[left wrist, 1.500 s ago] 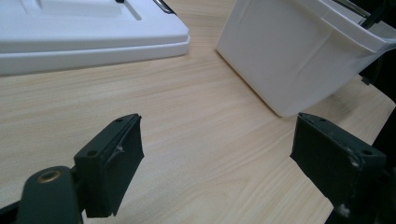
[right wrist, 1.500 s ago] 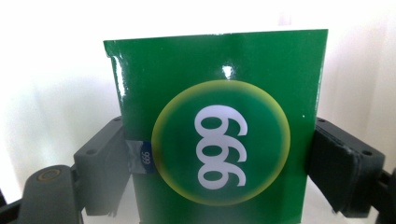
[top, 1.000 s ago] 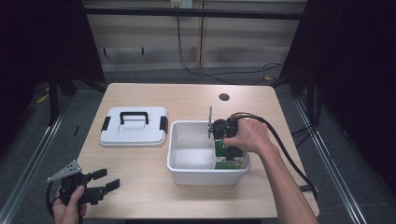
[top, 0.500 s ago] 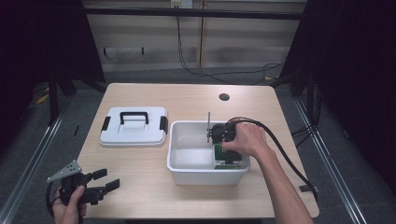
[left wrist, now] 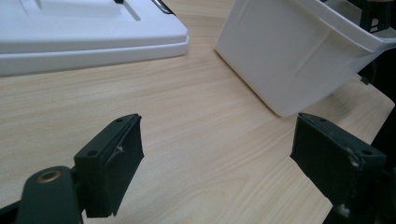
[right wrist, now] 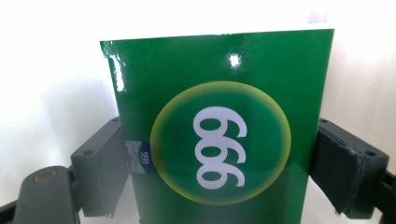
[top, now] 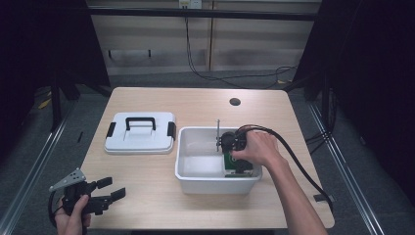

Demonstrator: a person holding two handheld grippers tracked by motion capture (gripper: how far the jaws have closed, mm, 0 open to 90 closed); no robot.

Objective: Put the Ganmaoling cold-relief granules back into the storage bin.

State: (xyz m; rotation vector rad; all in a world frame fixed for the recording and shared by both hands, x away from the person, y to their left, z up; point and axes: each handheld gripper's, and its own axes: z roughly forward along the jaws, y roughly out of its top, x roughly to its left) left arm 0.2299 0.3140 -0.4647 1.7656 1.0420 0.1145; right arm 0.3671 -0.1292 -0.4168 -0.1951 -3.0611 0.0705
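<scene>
My right gripper [right wrist: 219,163] is shut on a glossy green box [right wrist: 219,140] with white digits in a yellow-rimmed circle; its two jaws press the box's left and right sides. In the high view the person's right hand holds that gripper [top: 231,152] down inside a white bin [top: 215,183], with the green box [top: 235,164] low against the bin's right front corner. My left gripper [top: 110,190] rests at the table's front left corner, open, with nothing between its jaws. Its own view looks along that gripper [left wrist: 233,154] over bare wood towards the bin [left wrist: 289,60].
A white lid with a black handle [top: 139,139] lies flat left of the bin, and its corner [left wrist: 70,32] shows in the left gripper view. A small round hole [top: 235,102] sits at the table's back right. The right gripper's cable [top: 298,161] trails off the right edge.
The right hand has sunk a little deeper into the bin with the green box. The left gripper has stayed put.
</scene>
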